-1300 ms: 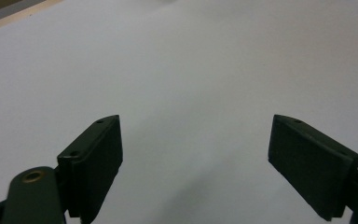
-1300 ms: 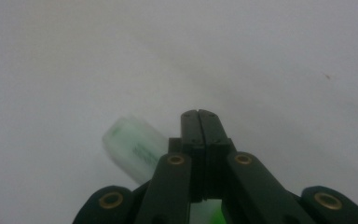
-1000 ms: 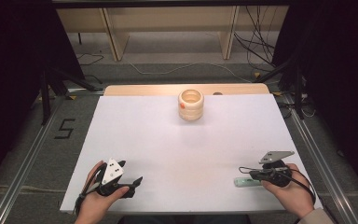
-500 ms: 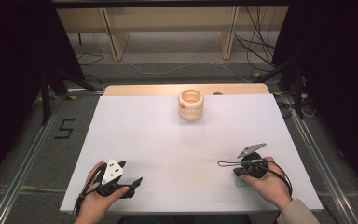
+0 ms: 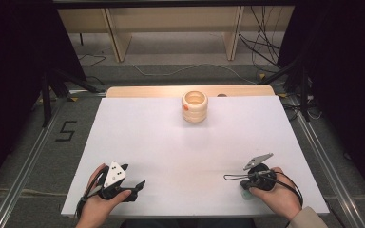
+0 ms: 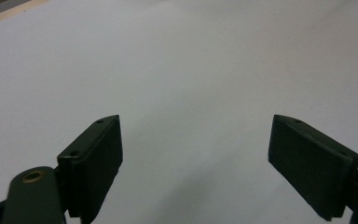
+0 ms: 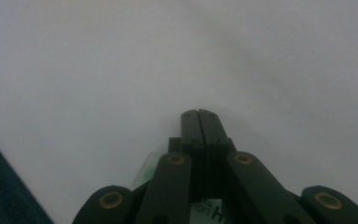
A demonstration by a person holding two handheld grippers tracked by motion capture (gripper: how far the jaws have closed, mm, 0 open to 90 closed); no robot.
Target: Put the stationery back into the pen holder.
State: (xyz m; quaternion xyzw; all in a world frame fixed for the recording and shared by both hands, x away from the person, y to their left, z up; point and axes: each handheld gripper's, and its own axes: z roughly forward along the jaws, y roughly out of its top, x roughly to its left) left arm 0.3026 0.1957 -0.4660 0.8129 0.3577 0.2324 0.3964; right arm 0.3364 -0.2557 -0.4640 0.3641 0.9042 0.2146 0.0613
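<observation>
Nearest the table's front edge, the left gripper is resting with its jaws spread wide and nothing between them. The right gripper is lying near the same edge, jaws pressed together on nothing, with a greenish object just beside it under the hand. The wooden cup is standing upright near the table's far edge.

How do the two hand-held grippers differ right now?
The left gripper has its fingers spread wide apart; the right gripper has its fingers pressed together. The left carries a white plate on top, the right a grey one. Both hold nothing and sit low over the white table, each in a hand.
</observation>
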